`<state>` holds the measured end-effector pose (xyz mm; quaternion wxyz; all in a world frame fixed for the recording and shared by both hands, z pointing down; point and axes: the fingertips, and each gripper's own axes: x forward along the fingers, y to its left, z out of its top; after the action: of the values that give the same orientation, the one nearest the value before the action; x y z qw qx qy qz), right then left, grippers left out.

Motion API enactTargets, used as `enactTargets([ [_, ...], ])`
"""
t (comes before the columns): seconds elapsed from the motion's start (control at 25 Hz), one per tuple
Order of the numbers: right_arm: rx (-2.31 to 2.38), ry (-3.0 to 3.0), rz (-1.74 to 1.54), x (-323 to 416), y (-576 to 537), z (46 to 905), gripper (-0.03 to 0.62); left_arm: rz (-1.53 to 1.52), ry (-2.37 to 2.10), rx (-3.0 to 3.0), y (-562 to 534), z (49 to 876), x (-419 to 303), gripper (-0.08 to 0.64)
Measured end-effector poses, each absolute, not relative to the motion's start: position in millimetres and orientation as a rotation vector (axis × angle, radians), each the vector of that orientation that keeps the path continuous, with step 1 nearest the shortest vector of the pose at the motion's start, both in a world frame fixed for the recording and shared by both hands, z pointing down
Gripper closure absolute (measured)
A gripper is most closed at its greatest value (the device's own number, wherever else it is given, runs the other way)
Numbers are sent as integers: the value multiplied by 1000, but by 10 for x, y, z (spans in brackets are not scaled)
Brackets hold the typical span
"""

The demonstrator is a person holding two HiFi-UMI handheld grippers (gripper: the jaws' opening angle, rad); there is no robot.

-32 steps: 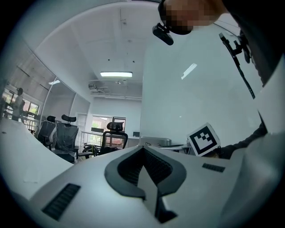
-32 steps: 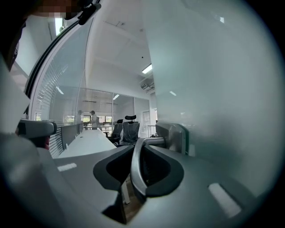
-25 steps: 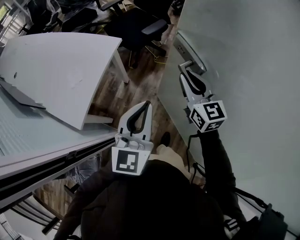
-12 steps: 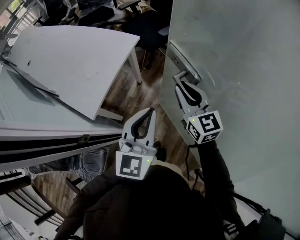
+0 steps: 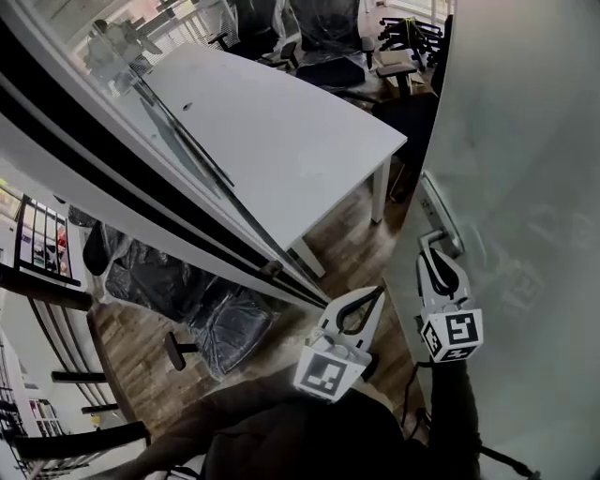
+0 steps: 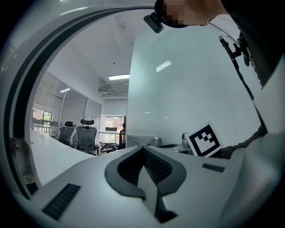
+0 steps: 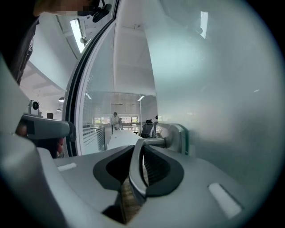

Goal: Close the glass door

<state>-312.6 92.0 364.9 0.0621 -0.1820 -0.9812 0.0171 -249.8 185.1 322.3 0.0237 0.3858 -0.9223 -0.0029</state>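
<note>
The frosted glass door (image 5: 525,141) fills the right side of the head view, its edge running down past a metal lever handle (image 5: 439,225). My right gripper (image 5: 432,247) is shut on that handle. In the right gripper view the lever (image 7: 137,167) runs between the dark pads, out from its metal mount (image 7: 177,136) on the door (image 7: 218,89). My left gripper (image 5: 373,294) hangs just left of the right one, shut with nothing in it, pointing at the floor gap. In the left gripper view its pads (image 6: 153,167) meet, and the right gripper's marker cube (image 6: 204,140) shows beside the door (image 6: 187,84).
A glass partition with black frame bands (image 5: 112,178) crosses the left of the head view. Behind it stand a white table (image 5: 281,141) and office chairs (image 5: 323,28). A plastic-wrapped chair (image 5: 202,300) sits low at the left, on the wooden floor (image 5: 352,244).
The right gripper has kept its hold on the handle while the door swung. The black-framed glass partition has come into view at the left. Both grippers now sit lower and further right.
</note>
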Motion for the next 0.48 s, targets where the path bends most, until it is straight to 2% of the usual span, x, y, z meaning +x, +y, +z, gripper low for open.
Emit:
enactTargets([
  [0.48, -699, -2956, 49, -2837, 1738, 3753, 528, -17, -2850, 1208, 2532, 3274, -2280, 563],
])
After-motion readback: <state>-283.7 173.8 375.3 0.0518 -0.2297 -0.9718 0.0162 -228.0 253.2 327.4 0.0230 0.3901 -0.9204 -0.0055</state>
